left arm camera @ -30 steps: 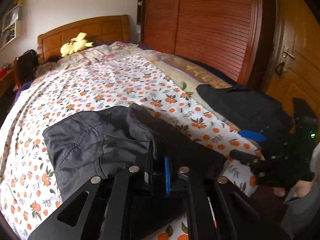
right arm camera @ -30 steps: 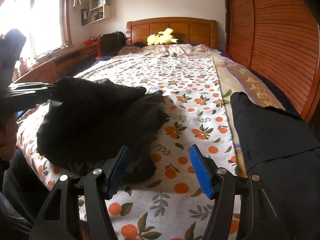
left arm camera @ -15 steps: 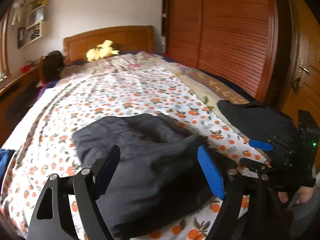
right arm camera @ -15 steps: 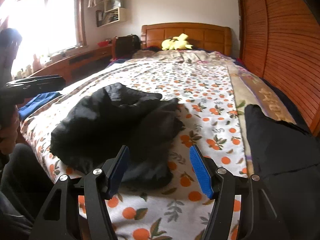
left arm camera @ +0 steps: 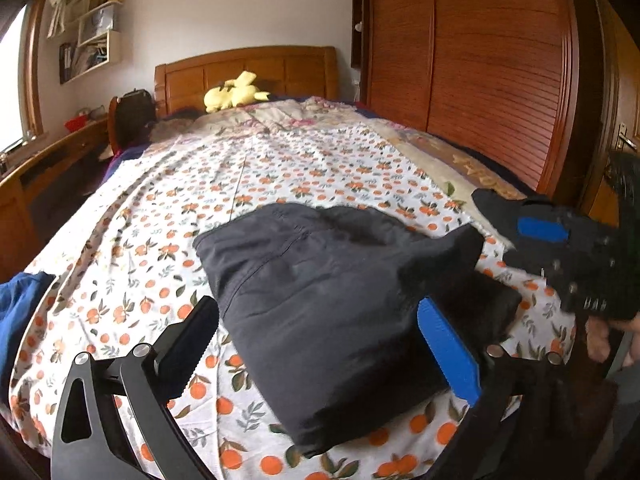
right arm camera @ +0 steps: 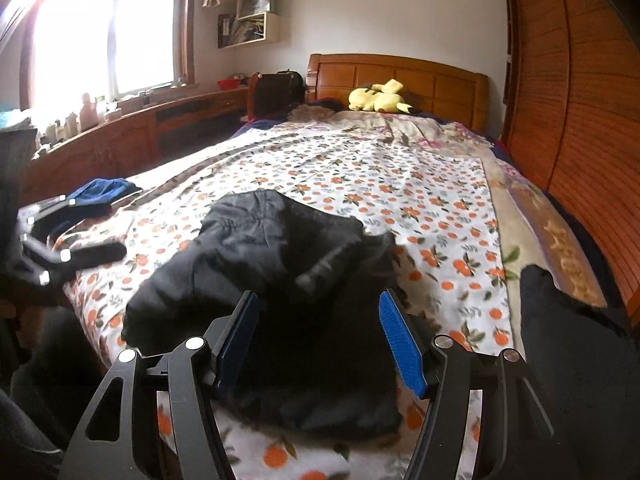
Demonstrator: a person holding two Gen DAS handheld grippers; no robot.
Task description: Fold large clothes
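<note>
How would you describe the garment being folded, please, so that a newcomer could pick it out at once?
Start at the bed with the orange-print sheet and look to its near end. The folded dark grey garment lies there in the middle, in front of both grippers. Unlike the black clothing at the bed's right edge and the blue cloth at its left, it is a compact bundle with visible seams.

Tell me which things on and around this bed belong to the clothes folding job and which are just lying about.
Part of the job:
- folded dark grey fabric garment
- second black garment at the bed's right edge
- orange-print bedsheet, the folding surface

Just lying about:
- yellow plush toy
- blue cloth
- dark bag by the headboard
- white wall shelf
</note>
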